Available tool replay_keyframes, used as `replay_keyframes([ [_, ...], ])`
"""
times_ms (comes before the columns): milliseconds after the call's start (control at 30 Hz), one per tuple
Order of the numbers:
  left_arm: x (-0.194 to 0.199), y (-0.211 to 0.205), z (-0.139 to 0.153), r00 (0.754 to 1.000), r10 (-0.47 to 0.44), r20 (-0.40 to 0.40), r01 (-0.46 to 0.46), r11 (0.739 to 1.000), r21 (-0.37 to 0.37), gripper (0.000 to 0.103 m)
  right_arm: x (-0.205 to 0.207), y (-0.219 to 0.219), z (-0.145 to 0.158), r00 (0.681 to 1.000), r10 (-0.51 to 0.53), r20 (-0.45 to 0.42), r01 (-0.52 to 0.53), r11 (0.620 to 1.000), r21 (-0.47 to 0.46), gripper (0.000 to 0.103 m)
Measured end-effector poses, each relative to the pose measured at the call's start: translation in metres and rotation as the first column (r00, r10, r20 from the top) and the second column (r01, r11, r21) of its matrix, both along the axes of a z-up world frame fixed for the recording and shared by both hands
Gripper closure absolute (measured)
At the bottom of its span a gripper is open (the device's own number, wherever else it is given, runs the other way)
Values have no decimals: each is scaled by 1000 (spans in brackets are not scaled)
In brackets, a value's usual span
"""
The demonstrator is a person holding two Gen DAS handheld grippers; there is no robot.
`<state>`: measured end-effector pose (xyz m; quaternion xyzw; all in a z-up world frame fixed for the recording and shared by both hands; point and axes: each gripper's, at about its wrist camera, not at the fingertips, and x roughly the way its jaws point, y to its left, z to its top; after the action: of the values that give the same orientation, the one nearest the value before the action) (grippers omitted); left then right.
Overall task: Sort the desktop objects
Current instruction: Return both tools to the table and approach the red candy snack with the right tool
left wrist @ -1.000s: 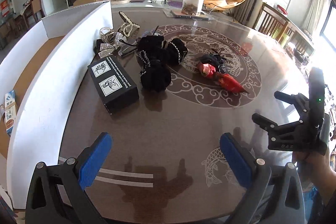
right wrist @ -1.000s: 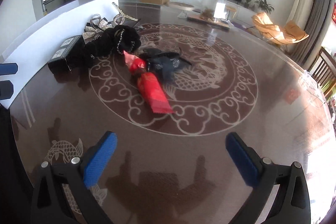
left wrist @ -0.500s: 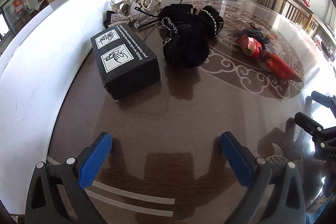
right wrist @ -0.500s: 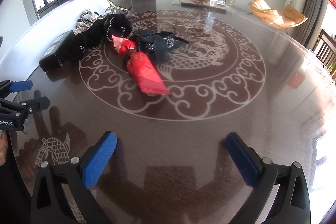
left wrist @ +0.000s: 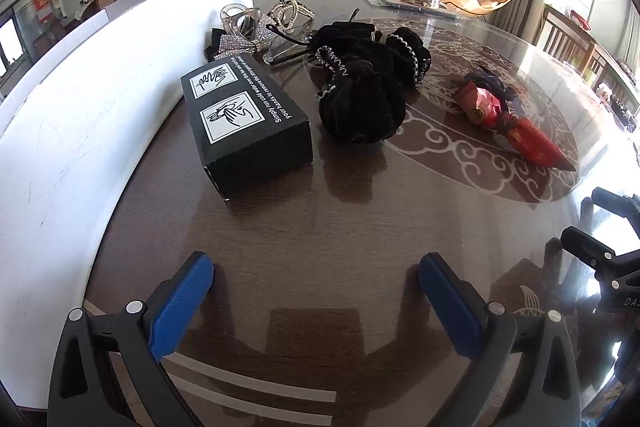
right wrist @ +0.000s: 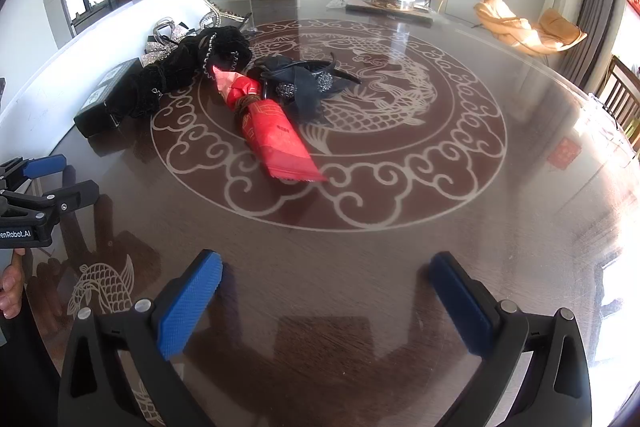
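Both the left gripper (left wrist: 316,291) and right gripper (right wrist: 326,291) hover wide open and empty; the black scrunchies (left wrist: 366,83) could snag the neighbouring rhinestone clips (left wrist: 240,43) when lifted.

On the table (left wrist: 360,227), the box (left wrist: 246,119) lay beside the board (left wrist: 80,131) at left, scrunchies (left wrist: 368,95) right of it, the packet (left wrist: 516,127) farther right, clips (left wrist: 256,31) behind the box.

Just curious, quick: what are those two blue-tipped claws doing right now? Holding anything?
Left gripper: open, fingers wide apart, holding nothing.
Right gripper: open, holding nothing.
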<state>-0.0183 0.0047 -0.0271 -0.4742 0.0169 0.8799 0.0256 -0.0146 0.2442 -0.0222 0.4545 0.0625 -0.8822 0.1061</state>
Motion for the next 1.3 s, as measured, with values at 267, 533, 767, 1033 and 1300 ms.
replay_keyframes([
  [267,0,0,-1,1000,10,-10,-10,1000,3,0,0,0,0,1000,0,0,0,1000,-1,0],
  [533,-1,-4,-1,1000,7,7,-7,1000,3,0,0,0,0,1000,0,0,0,1000,-2,0],
  [767,-1,-12,-1,998,58,4,-58,998,3,0,-5,-1,0,1000,5,1,-5,1000,-2,0],
  [1033,1,-12,-2,998,60,2,-60,998,1,0,-58,-24,0,999,48,1,-48,999,-3,0],
  [1300,1,-11,-1,998,64,-4,-64,998,-1,0,-68,-63,0,989,146,1,-146,989,-4,0],
])
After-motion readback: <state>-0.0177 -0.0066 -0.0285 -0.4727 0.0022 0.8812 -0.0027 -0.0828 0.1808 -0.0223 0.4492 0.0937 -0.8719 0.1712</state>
